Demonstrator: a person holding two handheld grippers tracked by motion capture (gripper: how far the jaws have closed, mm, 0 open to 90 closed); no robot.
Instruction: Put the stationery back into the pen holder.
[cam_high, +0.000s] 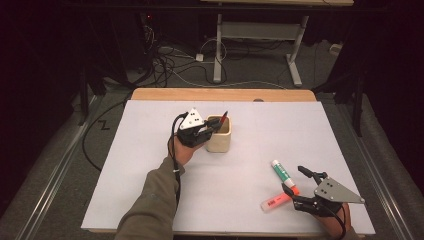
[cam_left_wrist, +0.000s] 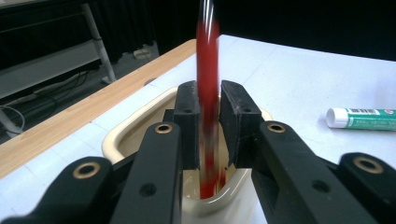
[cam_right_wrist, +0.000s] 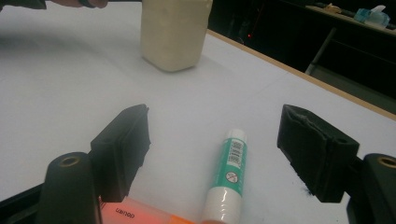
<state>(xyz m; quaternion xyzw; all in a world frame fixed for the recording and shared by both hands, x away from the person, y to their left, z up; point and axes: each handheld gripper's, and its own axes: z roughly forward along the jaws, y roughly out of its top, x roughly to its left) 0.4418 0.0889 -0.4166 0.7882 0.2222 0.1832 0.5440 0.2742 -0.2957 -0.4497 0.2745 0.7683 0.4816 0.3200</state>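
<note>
A cream cup (cam_high: 220, 141) stands on the white table sheet, left of the middle. My left gripper (cam_high: 212, 127) reaches over its rim from the left, shut on a red pen (cam_high: 224, 116) that stands nearly upright. In the left gripper view the pen (cam_left_wrist: 208, 70) is blurred between the pads of the gripper (cam_left_wrist: 208, 100), its lower end inside the cup (cam_left_wrist: 126, 130). At the front right my right gripper (cam_high: 296, 180) is open, its jaws on either side of a green and white marker (cam_high: 281, 173). A pink highlighter (cam_high: 275, 201) lies beside it. The right gripper view shows the gripper (cam_right_wrist: 217, 126), the marker (cam_right_wrist: 229, 168) and the highlighter (cam_right_wrist: 140, 215).
The white sheet (cam_high: 250, 150) covers most of the table, with a wooden strip (cam_high: 220, 94) along the far edge. Beyond it are cables and a desk frame (cam_high: 218, 50) on the floor. The cup (cam_right_wrist: 173, 32) stands far off in the right gripper view.
</note>
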